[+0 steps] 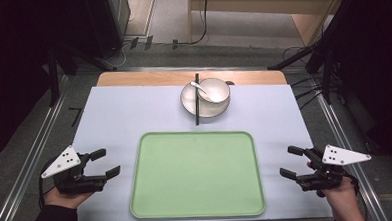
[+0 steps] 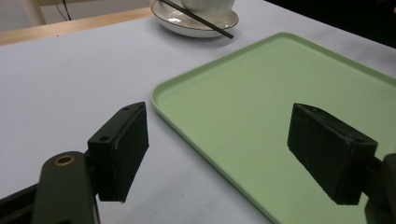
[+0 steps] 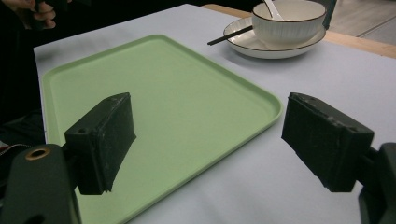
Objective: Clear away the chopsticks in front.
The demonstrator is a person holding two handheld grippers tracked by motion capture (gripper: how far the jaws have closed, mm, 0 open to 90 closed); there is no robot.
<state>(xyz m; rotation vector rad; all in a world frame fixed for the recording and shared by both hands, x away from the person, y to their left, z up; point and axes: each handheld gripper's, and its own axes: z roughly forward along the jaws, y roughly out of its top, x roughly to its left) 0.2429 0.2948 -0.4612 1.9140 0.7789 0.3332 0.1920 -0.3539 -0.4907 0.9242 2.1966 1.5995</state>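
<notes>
A pale green tray (image 1: 198,205) lies empty at the middle of the white table top, also seen as the tray (image 2: 280,93) and the tray (image 3: 154,84). Behind it a white plate (image 1: 189,105) carries a white bowl (image 1: 218,89) with a spoon (image 1: 199,86) in it, and black chopsticks (image 1: 197,106) lie across the plate. My left gripper (image 1: 105,163) rests open at the tray's left, my right gripper (image 1: 291,161) open at its right. Nothing sits between either pair of jaws.
The white sheet (image 1: 109,119) covers a wooden table whose far edge (image 1: 147,78) shows behind the plate. Metal rails (image 1: 40,142) run along both sides. Dark stands and cables (image 1: 322,60) sit on the floor beyond.
</notes>
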